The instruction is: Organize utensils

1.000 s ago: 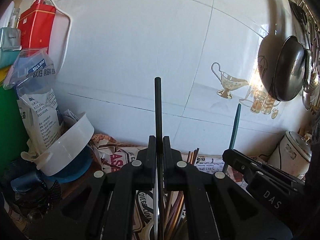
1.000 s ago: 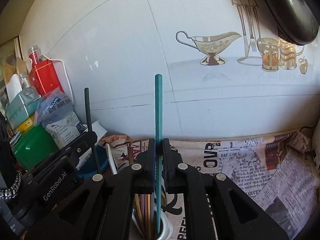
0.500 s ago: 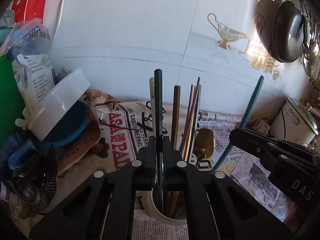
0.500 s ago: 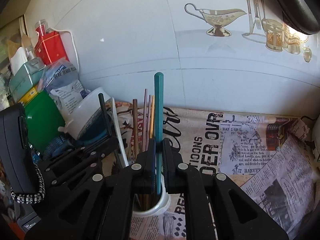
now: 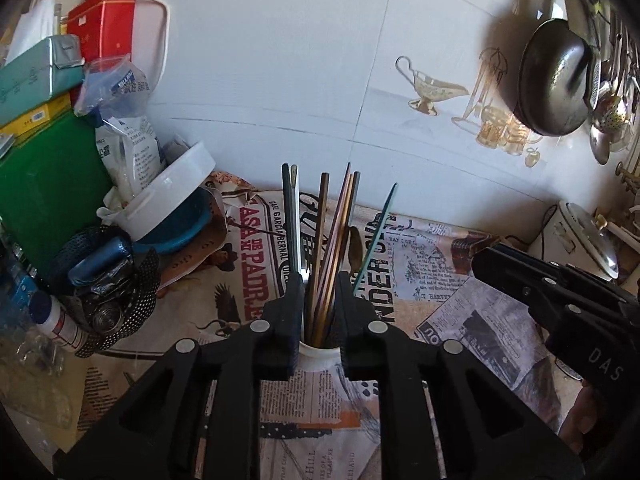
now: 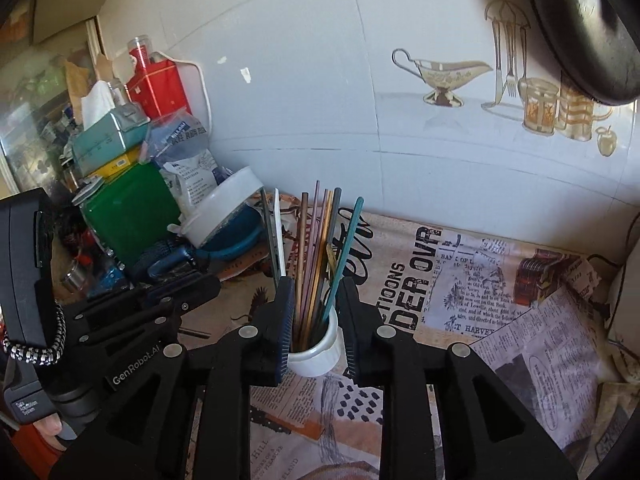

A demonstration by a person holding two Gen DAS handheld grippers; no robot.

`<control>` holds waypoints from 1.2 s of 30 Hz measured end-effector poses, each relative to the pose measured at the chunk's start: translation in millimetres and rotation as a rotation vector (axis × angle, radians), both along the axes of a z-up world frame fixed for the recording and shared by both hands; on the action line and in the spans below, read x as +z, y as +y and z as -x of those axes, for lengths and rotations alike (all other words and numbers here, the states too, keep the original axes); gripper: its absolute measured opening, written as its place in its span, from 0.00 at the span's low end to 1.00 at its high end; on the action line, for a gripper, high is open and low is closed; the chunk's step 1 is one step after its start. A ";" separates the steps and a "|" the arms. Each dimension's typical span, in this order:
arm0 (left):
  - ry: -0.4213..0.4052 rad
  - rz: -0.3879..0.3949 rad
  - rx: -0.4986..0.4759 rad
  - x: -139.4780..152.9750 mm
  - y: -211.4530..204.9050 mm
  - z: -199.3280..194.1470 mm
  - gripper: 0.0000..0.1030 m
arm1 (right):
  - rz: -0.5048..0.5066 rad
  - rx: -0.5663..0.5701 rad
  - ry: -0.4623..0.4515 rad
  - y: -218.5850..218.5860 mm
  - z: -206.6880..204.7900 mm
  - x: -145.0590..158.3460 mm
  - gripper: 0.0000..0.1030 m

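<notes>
Left black two-finger gripper [image 5: 318,280]: jaws just parted, nothing held, tilted down over white ceramic holder [image 6: 316,354] | right black two-finger gripper [image 6: 312,284]: likewise parted, empty | progress: black chopstick [image 5: 286,216] and teal chopstick [image 6: 343,254] judged delivered, standing among metal chopsticks [image 6: 316,256] | remaining: no loose utensils seen on newspaper-covered counter [image 6: 460,280]

Printed newspaper [image 6: 460,288] is spread over the bench. At its left end a green box [image 5: 44,184] is stacked with a teal tissue box [image 6: 108,140], and a red tin [image 5: 100,28] is stood against the white tiled wall [image 5: 280,60]. A white tub [image 5: 168,192] is tilted over a blue bowl [image 5: 176,232]. A dark pan [image 5: 556,76] is hung at the right.
</notes>
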State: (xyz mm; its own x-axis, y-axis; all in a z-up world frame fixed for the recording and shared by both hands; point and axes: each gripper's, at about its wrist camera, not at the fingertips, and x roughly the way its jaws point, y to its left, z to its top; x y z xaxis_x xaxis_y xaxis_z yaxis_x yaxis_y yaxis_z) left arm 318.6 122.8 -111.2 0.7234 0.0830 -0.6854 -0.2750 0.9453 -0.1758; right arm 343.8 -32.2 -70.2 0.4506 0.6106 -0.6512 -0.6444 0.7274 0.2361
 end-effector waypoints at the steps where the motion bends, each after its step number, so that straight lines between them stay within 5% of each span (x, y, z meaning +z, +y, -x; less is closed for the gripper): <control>1: -0.012 -0.001 0.000 8.5 -4.4 5.8 0.17 | -0.006 0.007 -0.020 -6.6 6.7 9.4 0.20; 14: -0.254 -0.142 -0.073 130.2 -59.9 120.2 0.36 | -0.161 -0.040 -0.243 -75.7 108.6 113.3 0.20; 21: -0.372 -0.219 -0.078 168.7 -81.9 199.5 0.60 | -0.205 -0.137 -0.338 -101.6 179.7 144.8 0.24; 27: -0.419 -0.210 -0.080 180.2 -93.9 251.1 0.91 | -0.193 -0.189 -0.395 -113.1 225.4 152.8 0.59; 29: -0.430 -0.212 -0.083 182.9 -96.9 263.5 0.92 | -0.203 -0.195 -0.405 -117.4 236.2 155.2 0.73; 36: -0.446 -0.225 -0.089 183.9 -99.1 289.9 0.97 | -0.248 -0.153 -0.424 -128.3 266.2 157.1 0.96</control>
State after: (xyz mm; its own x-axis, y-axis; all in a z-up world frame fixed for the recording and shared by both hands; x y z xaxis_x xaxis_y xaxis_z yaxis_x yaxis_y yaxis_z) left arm 28.6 23.8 72.7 0.9527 0.1178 -0.2801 -0.1362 0.9896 -0.0471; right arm 77.6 -160.5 87.0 0.7400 0.6299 -0.2360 -0.6114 0.7761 0.1546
